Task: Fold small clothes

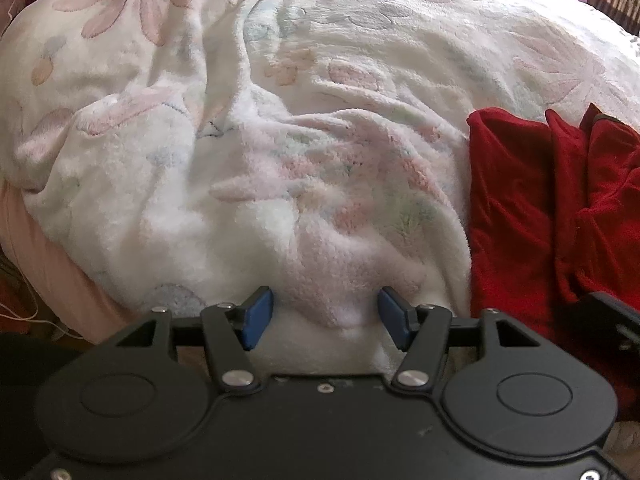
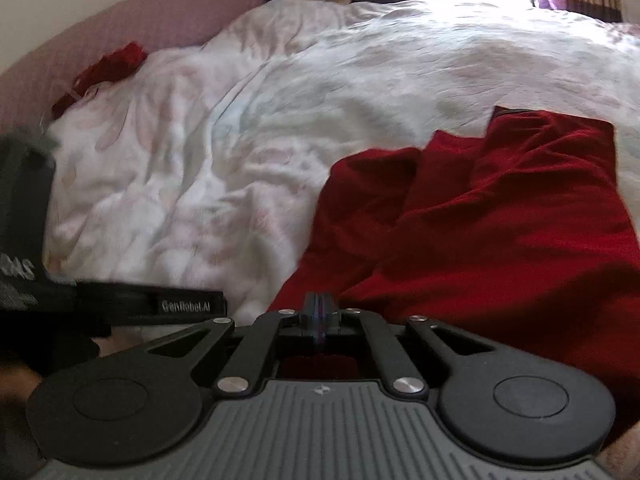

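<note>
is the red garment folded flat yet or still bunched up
Still bunched up. The red garment lies rumpled on the floral blanket, with uneven overlapping folds and ridges. The right tongs are shut at its near edge.

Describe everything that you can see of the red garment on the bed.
The red garment is deep red and looks like soft, slightly velvety cloth. It lies crumpled on the floral fleece blanket, with several folds and layers, and a dark trim shows at its far edge. In the right wrist view the right gripper is shut at its near edge; whether cloth is pinched between the fingers cannot be told. The left gripper is open over the blanket, left of the garment, and does not touch it.
</note>
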